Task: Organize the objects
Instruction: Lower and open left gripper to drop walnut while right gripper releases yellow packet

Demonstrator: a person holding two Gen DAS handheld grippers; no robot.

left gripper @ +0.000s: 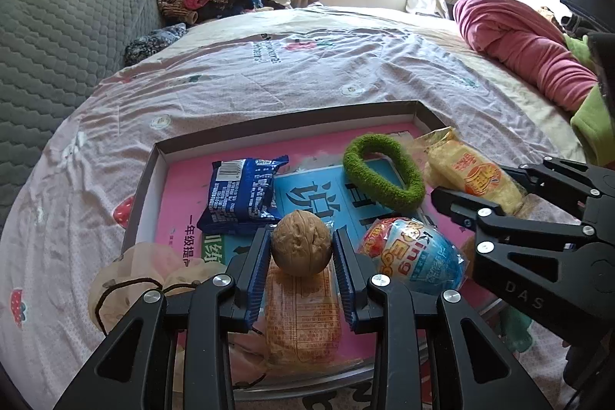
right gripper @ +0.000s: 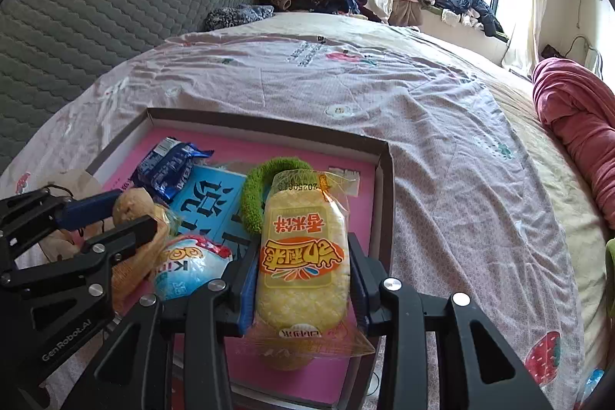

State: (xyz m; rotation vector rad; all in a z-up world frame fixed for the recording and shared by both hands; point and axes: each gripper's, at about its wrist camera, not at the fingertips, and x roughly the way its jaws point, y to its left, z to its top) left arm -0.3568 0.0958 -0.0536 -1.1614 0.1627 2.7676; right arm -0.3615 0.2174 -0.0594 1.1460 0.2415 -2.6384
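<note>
1. A shallow cardboard tray (left gripper: pixel 161 156) with a pink-and-blue book cover as its floor lies on the bed's patterned sheet (left gripper: pixel 269 75).
2. Outside the tray's left edge, near its near-left corner, rests a pale drawstring pouch (left gripper: pixel 127 275).
3. Toward the tray's far-left corner lies a blue snack packet (left gripper: pixel 242 195).
4. The left gripper (left gripper: pixel 301 248) is clamped on a walnut (left gripper: pixel 301 248), both blue pads pressing its sides, above an orange cracker pack (left gripper: pixel 303 325) lying by the tray's near edge.
5. Just right of the walnut sits a wrapped toy egg (left gripper: pixel 415 256), blue and red.
6. A green fuzzy ring (left gripper: pixel 384 175) lies near the tray's far-right corner.
7. The right gripper (right gripper: pixel 303 279) is closed on a yellow rice-cracker packet (right gripper: pixel 303 256), held upright-lengthwise between its pads over the tray's right side, its top overlapping the ring in the right wrist view.
8. A rolled pink blanket (left gripper: pixel 526 52) lies at the bed's right edge.
</note>
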